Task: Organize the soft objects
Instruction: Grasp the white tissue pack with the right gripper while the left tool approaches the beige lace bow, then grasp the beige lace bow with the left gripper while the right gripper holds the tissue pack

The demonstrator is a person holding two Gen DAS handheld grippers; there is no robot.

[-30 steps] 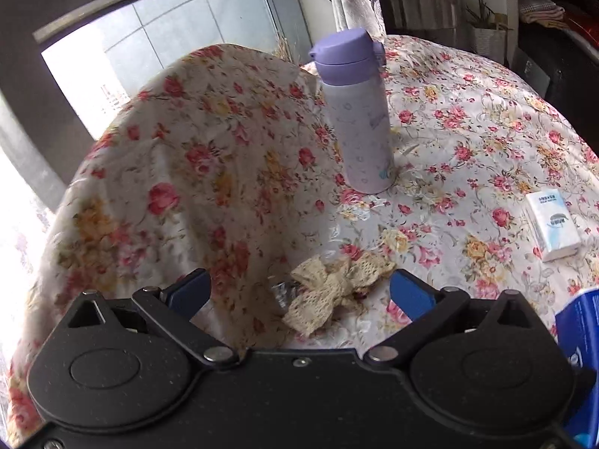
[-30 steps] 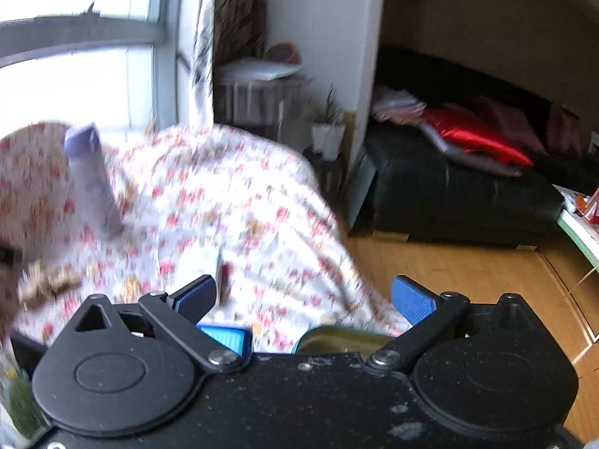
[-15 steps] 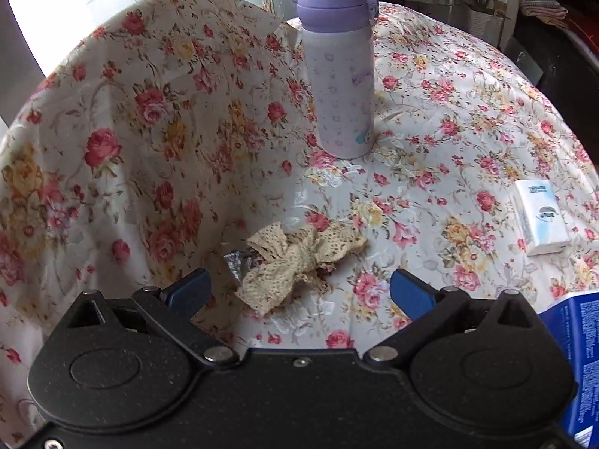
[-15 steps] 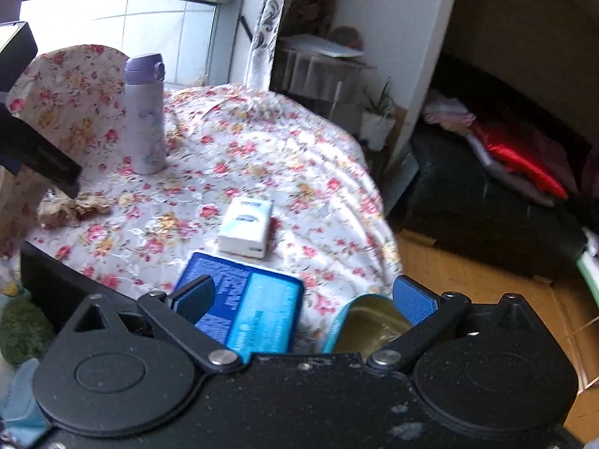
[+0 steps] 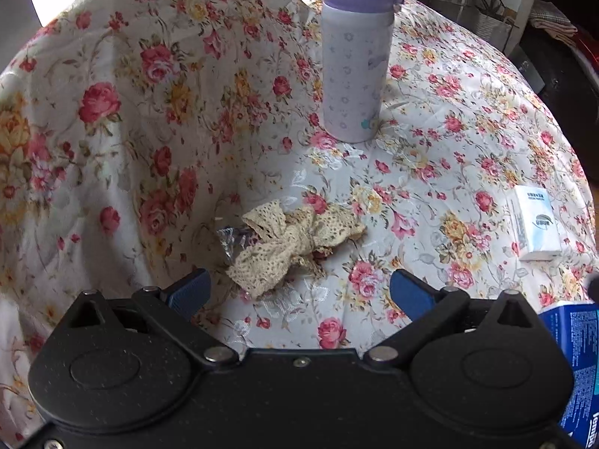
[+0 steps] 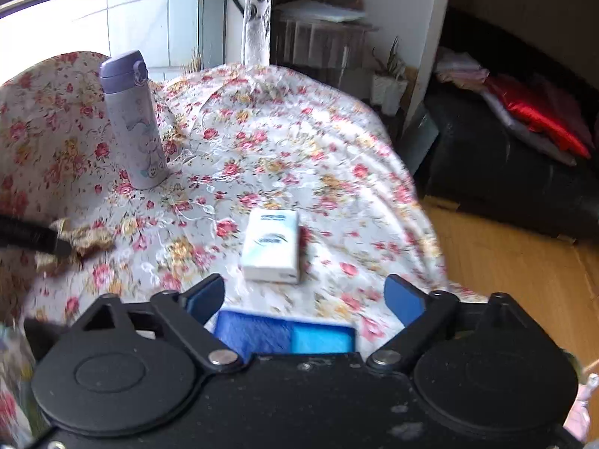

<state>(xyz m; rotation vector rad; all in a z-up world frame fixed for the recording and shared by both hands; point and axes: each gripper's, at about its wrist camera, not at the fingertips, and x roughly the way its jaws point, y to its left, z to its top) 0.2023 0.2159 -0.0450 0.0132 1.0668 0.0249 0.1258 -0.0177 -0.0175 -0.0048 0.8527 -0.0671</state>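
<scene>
A beige lace bow point(image 5: 295, 239) lies on the floral tablecloth point(image 5: 430, 157), just ahead of my left gripper point(image 5: 299, 292), which is open with nothing between its blue fingertips. In the right wrist view the bow point(image 6: 88, 239) sits at the left, with the left gripper's black finger point(image 6: 33, 237) against it. My right gripper point(image 6: 305, 295) hovers over the table with its jaws closing, and no thing is between the pads. A white tissue pack point(image 6: 271, 245) lies just beyond its fingertips. A blue tissue pack point(image 6: 284, 336) lies below and between its fingers.
A purple flask point(image 5: 353, 63) stands upright behind the bow. The cloth rises over a hump point(image 5: 112, 112) at the left. The white pack point(image 5: 535, 224) and blue pack point(image 5: 572, 355) lie at the right. Past the table edge are wooden floor point(image 6: 524, 262) and a dark sofa point(image 6: 505, 172).
My left gripper has come down and tilted toward the bow. My right gripper has swung left over the table to the tissue packs, and its fingers stand closer together.
</scene>
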